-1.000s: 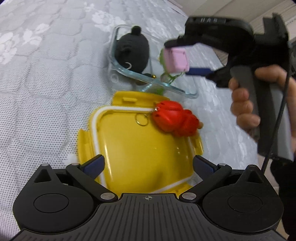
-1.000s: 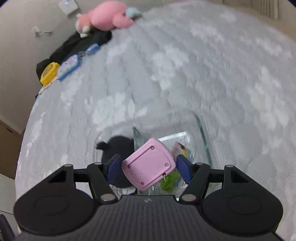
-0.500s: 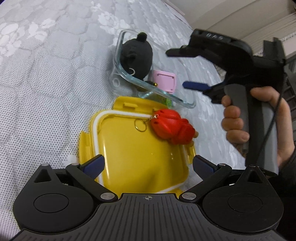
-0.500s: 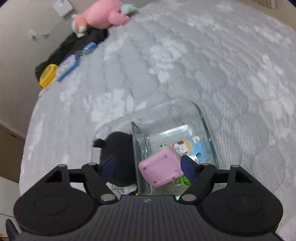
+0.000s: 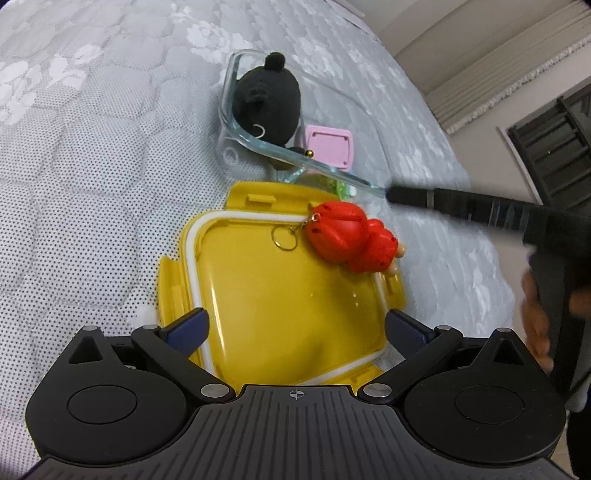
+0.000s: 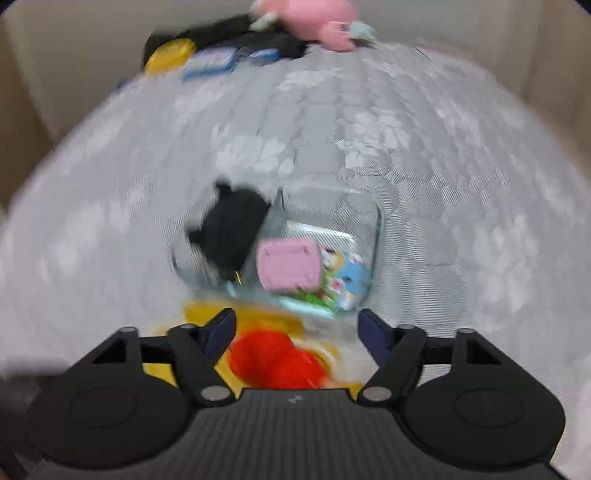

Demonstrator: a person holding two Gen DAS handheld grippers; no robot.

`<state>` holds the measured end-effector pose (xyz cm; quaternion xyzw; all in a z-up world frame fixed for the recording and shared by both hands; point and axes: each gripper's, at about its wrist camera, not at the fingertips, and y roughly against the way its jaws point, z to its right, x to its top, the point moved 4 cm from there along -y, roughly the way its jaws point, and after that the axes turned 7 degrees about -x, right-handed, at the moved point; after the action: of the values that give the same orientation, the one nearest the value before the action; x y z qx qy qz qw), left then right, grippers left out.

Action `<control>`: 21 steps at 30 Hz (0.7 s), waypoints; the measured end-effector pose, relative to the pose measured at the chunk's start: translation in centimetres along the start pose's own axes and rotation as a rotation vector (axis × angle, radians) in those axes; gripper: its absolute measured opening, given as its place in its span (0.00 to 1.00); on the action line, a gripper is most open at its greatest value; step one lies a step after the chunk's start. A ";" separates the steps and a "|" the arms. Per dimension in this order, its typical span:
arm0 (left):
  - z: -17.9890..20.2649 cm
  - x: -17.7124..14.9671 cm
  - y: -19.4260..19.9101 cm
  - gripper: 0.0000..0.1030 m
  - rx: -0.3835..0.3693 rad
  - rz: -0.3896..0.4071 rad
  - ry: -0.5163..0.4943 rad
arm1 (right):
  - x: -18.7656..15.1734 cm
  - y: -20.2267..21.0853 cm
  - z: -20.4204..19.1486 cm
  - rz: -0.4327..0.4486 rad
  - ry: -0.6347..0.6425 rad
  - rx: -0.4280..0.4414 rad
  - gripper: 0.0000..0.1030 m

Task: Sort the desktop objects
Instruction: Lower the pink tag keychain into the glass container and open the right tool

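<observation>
A clear glass container sits on the grey quilted surface and holds a black plush toy and a pink square object. In the right wrist view the container also holds the plush, the pink object and colourful cards. A yellow lid lies in front of it with a red keychain toy on its far right corner. My left gripper is open over the lid. My right gripper is open and empty, above the red toy.
At the far end of the surface lie a pink plush, a yellow object, blue packets and dark cloth. A wall and curtain stand beyond the right edge. The right gripper's handle and hand are at the right.
My right gripper opened and dropped the pink object into the glass container, then drew back toward the lid. My left gripper stayed open over the lid.
</observation>
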<state>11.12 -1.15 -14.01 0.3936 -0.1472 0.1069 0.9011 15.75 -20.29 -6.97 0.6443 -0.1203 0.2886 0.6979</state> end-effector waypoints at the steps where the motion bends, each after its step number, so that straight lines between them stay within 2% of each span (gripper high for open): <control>1: 0.0 0.0 -0.1 1.00 0.005 -0.004 -0.003 | -0.5 0.3 -0.5 0.007 0.066 -0.032 0.49; 2: 0.1 -0.1 -0.1 1.00 0.010 -0.009 -0.007 | -0.9 0.5 -0.9 0.014 0.119 -0.056 0.37; 4: 0.3 -0.2 -0.2 1.00 0.015 -0.015 -0.019 | -1.1 0.8 -1.1 0.030 0.137 -0.063 0.34; 5: 0.5 -0.3 -0.2 1.00 0.016 -0.016 -0.028 | -0.5 0.7 -0.7 0.037 0.081 -0.043 0.34; 7: 0.8 -0.5 -0.2 1.00 0.017 -0.019 -0.048 | 0.8 0.5 0.3 0.049 -0.045 -0.002 0.39; 9: 1.1 -0.6 -0.3 1.00 0.022 -0.024 -0.067 | 2.5 -0.7 2.1 0.024 -0.232 0.045 0.49; 11: 1.0 -0.7 -0.5 1.00 0.032 -0.030 -0.073 | 3.9 -2.8 3.1 -0.037 -0.371 0.101 0.49; 14: 0.7 -0.6 -0.6 1.00 0.029 -0.032 -0.060 | 4.8 -5.7 3.7 -0.141 -0.525 0.136 0.49; 17: 0.7 -0.4 -0.5 1.00 0.017 -0.024 -0.054 | 4.4 -7.6 3.7 -0.194 -0.659 0.157 0.53; 20: 0.6 -0.3 -0.7 1.00 0.012 -0.028 -0.051 | 3.5 -9.4 3.8 -0.241 -0.782 0.187 0.64; 21: 0.6 -0.3 -0.7 1.00 0.012 -0.029 -0.051 | 3.1 -10.0 3.8 -0.257 -0.823 0.199 0.63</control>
<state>10.94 -2.08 -14.22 0.4039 -0.1638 0.0846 0.8961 24.60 -23.26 -13.02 0.7795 -0.2788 -0.0708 0.5564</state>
